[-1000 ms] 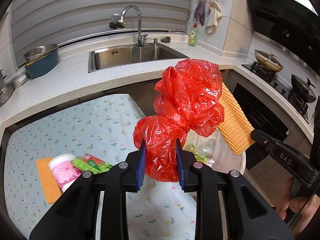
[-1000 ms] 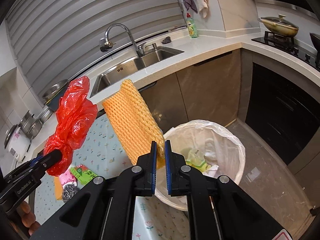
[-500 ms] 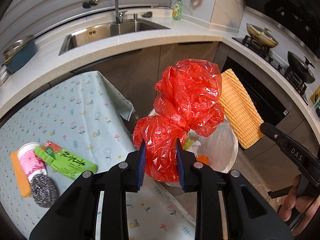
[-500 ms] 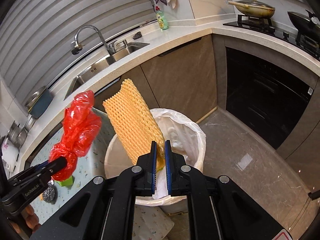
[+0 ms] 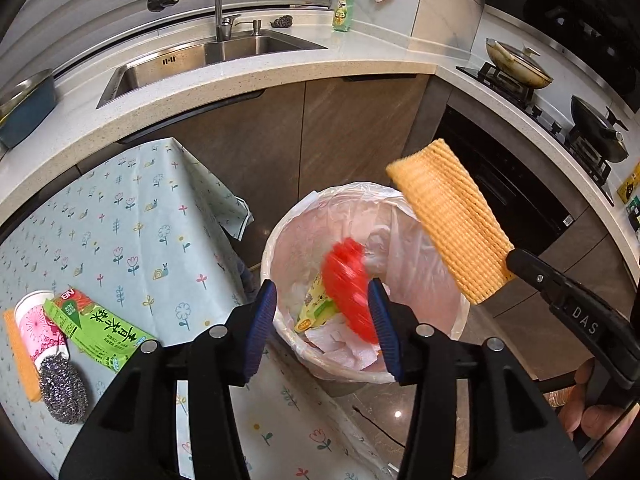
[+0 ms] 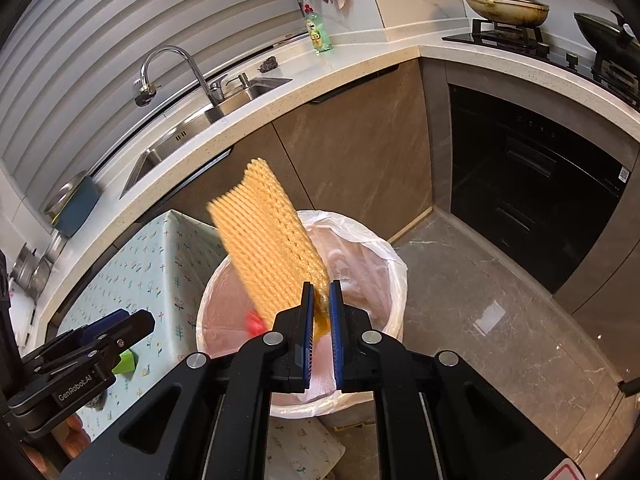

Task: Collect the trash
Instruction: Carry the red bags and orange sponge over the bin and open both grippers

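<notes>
The left gripper [image 5: 322, 322] hangs over the trash bin [image 5: 280, 232], its jaws opening, and the red plastic bag [image 5: 348, 288] shows as a blur between the blue pads, inside the bin's mouth; the pads stand clear of it on the left, and on the right it lies close against the pad (contact cannot be told through the blur). The right gripper [image 6: 320, 312] is clamped on the lower end of the orange foam net [image 6: 268, 240], which sticks up and away from the jaws at a slant, above the bin's far rim in the right wrist view. A person's fingers [image 5: 592, 412] show at the right gripper's handle.

The bin is lined with a white bag and holds crumpled white paper [image 5: 340, 354] and a yellow-green wrapper [image 5: 314, 308]. It stands on the floor just beside the corner of the table with the flowered cloth [image 5: 132, 216].

On that cloth, well apart from the bin, lie a green drink carton [image 5: 96, 330], a pink paper cup [image 5: 36, 324], a steel scourer [image 5: 64, 390] and an orange strip [image 5: 20, 356] at the edge. Behind runs the counter with its sink [image 5: 200, 60].
</notes>
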A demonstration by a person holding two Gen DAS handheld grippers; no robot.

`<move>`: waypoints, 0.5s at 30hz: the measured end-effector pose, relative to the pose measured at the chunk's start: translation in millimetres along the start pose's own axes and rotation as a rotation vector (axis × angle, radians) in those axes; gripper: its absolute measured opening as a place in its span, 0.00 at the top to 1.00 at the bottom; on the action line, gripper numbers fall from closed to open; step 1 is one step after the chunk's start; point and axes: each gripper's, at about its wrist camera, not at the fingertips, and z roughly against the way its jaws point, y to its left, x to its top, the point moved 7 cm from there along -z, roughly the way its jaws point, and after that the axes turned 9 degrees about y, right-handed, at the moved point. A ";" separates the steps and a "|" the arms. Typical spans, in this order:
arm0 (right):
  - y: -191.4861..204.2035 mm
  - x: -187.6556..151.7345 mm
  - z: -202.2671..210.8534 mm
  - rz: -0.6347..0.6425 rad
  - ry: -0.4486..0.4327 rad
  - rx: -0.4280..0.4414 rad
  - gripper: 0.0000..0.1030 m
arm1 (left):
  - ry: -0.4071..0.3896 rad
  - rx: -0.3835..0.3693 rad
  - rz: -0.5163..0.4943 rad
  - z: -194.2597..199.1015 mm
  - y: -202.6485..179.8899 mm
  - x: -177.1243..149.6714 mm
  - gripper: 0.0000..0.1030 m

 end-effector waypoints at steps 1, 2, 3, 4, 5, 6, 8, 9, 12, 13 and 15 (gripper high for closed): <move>1.4 -0.5 -1.1 0.003 0.002 0.002 0.92 | -0.003 0.002 0.002 0.7 1.9 -0.1 0.55; 3.3 -0.5 -2.4 0.006 0.003 0.003 0.92 | -0.005 0.004 0.004 1.3 4.4 0.2 0.55; 5.1 -0.9 -3.5 0.009 0.004 0.005 0.92 | -0.008 0.006 0.009 2.3 6.7 0.0 0.54; 7.3 -1.1 -4.9 0.014 0.008 0.009 0.92 | -0.010 0.006 0.013 3.2 8.8 0.0 0.53; 9.7 -1.2 -6.6 0.018 0.011 0.011 0.92 | -0.012 0.008 0.017 4.2 10.8 0.3 0.52; 12.4 -1.6 -8.1 0.022 0.013 0.012 0.92 | -0.016 0.011 0.022 5.6 13.4 0.4 0.52; 16.7 -2.5 -10.8 0.030 0.018 0.016 0.92 | -0.022 0.014 0.028 7.8 17.1 1.2 0.52; 19.3 -1.9 -12.1 0.032 0.019 0.018 0.92 | -0.025 0.016 0.032 9.4 19.6 1.4 0.52; 24.9 -1.3 -15.1 0.038 0.021 0.023 0.92 | -0.036 0.023 0.041 13.9 26.7 2.2 0.52; 26.4 -1.1 -15.8 0.040 0.020 0.024 0.91 | -0.040 0.025 0.045 15.4 29.2 2.4 0.52; 29.5 -1.2 -17.1 0.044 0.022 0.026 0.90 | -0.046 0.027 0.054 18.3 32.9 2.5 0.51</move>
